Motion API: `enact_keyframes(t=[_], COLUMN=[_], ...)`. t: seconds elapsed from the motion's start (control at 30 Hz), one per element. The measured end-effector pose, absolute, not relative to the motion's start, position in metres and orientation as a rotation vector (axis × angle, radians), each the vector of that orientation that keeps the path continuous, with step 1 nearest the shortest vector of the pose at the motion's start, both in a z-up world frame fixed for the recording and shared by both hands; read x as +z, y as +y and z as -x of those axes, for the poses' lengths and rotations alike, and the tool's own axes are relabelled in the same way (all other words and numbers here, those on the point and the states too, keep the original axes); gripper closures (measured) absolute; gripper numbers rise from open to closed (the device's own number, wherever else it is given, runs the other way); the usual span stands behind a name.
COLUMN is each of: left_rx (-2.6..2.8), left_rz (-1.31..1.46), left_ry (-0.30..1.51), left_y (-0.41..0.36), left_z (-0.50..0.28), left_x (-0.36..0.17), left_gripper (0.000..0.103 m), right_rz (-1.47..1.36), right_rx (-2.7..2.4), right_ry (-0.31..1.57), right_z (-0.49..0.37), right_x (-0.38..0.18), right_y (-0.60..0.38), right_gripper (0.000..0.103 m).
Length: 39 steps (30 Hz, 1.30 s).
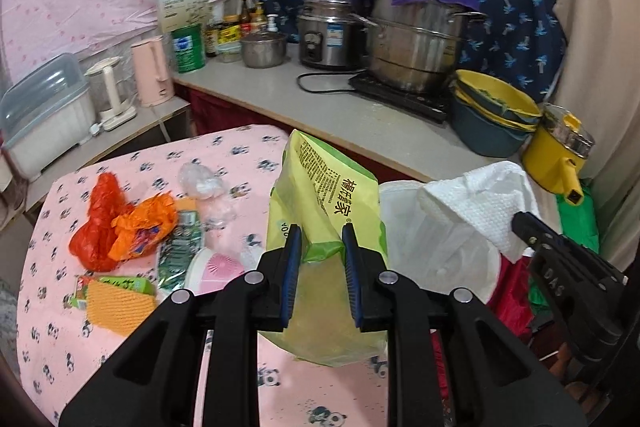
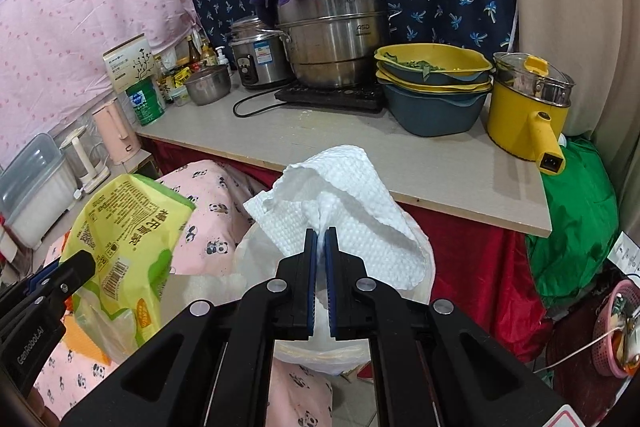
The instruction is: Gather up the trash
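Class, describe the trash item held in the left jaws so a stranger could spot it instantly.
Start at the pink panda-print tablecloth. Above its right edge, the left gripper holds a crinkled lime-green plastic packet. Unlike the white paper towel beside it, it carries black Chinese print.

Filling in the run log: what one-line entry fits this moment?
left gripper: shut on green snack bag | right gripper: shut on white paper towel | orange wrappers on table | white trash bag under towel

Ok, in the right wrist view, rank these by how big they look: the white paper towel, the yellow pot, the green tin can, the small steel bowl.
1. white paper towel, though nearness inflates it
2. yellow pot
3. green tin can and small steel bowl: too alike to rank
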State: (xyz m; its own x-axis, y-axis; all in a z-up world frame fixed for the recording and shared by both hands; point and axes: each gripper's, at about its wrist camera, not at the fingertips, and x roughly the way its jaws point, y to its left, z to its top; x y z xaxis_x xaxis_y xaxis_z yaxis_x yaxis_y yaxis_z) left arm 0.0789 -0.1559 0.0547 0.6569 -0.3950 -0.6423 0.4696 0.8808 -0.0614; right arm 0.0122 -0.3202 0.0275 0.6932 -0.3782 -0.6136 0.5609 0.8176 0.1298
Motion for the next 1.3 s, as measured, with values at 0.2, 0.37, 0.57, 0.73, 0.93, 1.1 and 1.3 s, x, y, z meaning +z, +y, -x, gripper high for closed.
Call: enact_keyframes(t=[0.2,0.37,0.57,0.73,0.93,1.1,1.3], left_rx=[-0.393,-0.35,-0.306,-0.291,-0.297,-0.307,-0.318], left_rz=[-0.051,-0.022,0.015,0.038,0.053,0.08,0.093], left_ry=[0.763,0.821,0.86,0.84,0.783,0.744,0.672], left_y=[-0.117,-0.077,-0.041,-0.026,-0.02,-0.017,-0.017], left_z=[-0.097,-0.109,-0.118,-0.119,-0.12,-0.125,-0.127], left_x=[0.036,0.018,0.006,0.011,0.029,0.049,0.077], left_gripper=[0.083,0.082,0.079,0.08,0.083,0.084,0.084], right_rz=[-0.289,-0.279,-0.278,-0.27,-0.267,-0.265,-0.264], right_rx=[-0.476,-0.444,-0.419,-0.399,-0.407,-0.399,-0.338], right_ry=[0.633,0.637,0.655,0.673,0.669,0.662,0.671], right_z=[-0.027,-0.033,-0.038,-0.041,-0.042,-0.042,-0.044], right_x=[0.019,0.017,0.011,0.006,0.008,0.012,0.012], right_y=[-0.296,-0.28,-0.265,-0.253,-0.252,-0.251,-0.234], right_gripper=[0.098,0.098,0.098,0.098,0.099,0.099,0.098])
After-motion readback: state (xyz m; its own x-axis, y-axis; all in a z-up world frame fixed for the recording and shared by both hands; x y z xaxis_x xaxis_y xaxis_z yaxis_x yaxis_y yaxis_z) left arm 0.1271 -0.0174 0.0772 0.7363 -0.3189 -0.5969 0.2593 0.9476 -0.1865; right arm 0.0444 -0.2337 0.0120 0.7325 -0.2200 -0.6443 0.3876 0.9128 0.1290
